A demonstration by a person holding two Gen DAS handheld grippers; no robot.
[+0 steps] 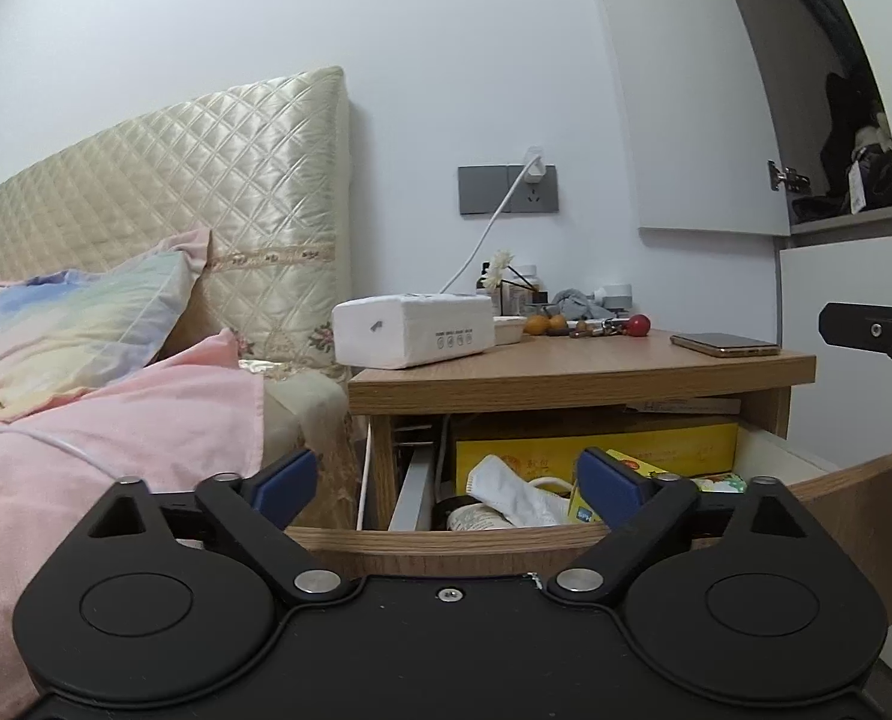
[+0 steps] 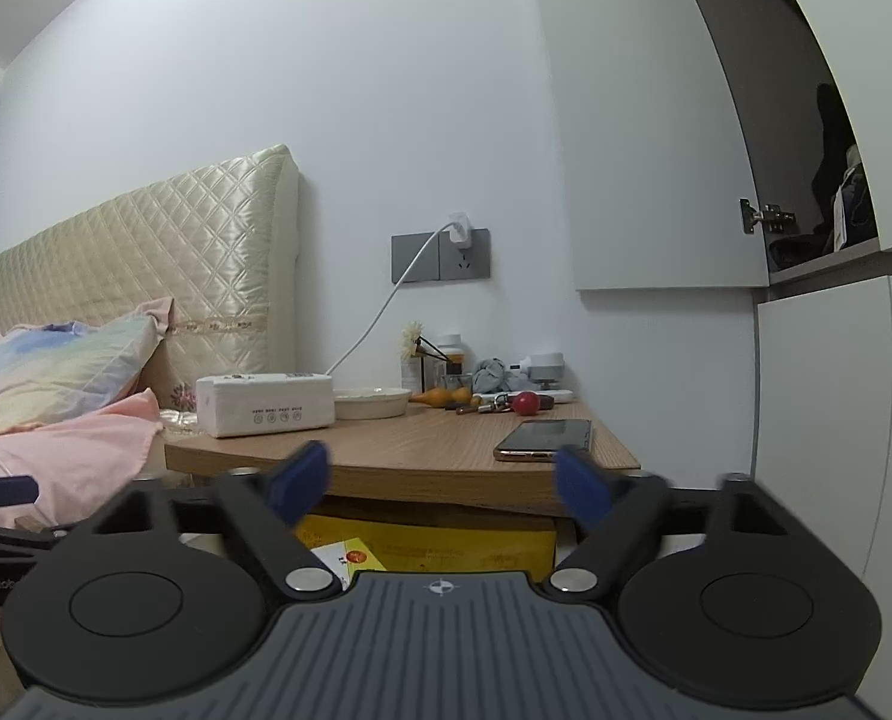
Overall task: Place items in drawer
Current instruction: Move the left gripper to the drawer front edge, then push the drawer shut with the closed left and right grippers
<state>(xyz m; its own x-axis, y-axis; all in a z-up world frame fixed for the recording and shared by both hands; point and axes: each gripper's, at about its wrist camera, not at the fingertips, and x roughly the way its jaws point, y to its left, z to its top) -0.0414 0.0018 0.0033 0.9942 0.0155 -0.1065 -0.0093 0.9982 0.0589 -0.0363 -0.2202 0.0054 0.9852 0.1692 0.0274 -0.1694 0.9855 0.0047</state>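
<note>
Drawer (image 1: 565,534) stands open and crowded; left tongs (image 1: 446,480) and right tongs (image 2: 443,483) spread empty, while slick, rigid phone (image 2: 544,439) on tabletop (image 2: 398,450) likely wants an edge grip.

A plain white wall (image 2: 386,90) runs behind a bed with a cream quilted headboard (image 1: 164,180) on the left. A grey socket panel (image 1: 508,189) sits on the wall above a wooden nightstand (image 1: 583,372). On the right, a white wardrobe (image 2: 829,390) stands with one upper door ajar.
</note>
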